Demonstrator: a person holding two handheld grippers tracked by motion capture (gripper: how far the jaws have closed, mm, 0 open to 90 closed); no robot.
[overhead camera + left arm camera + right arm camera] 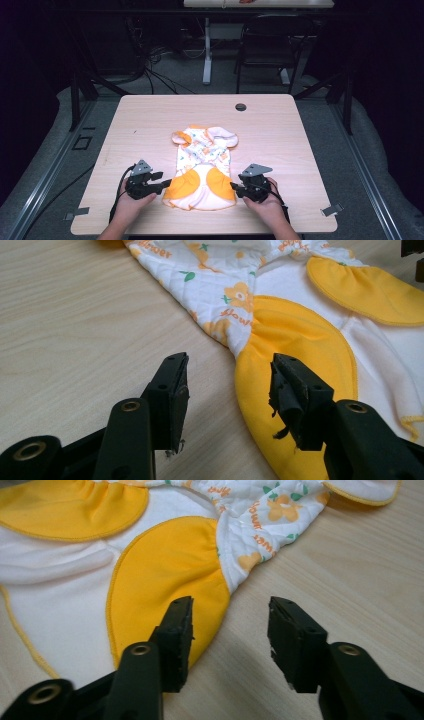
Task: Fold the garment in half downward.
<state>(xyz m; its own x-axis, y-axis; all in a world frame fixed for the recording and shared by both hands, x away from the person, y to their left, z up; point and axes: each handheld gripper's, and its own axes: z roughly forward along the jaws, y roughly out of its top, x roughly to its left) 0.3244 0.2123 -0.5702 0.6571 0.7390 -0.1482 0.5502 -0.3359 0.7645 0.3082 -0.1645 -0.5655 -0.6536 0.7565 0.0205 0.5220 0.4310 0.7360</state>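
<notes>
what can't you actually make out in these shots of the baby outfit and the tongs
- Garment underside: hidden against the table in all views.
- Orange lettering on the print: left gripper view, too small and angled to read fully.
- Garment's top: cut off by the upper edge in both gripper views.
- Left tongs and right tongs: high view, too small to judge contact with the cloth.

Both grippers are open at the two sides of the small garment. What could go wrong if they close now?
1. The left gripper straddles only the orange panel's edge, so it may pinch little cloth and slip.
2. The right gripper likewise reaches just the rim of the garment, and its outer jaw may scrape the table.
</notes>
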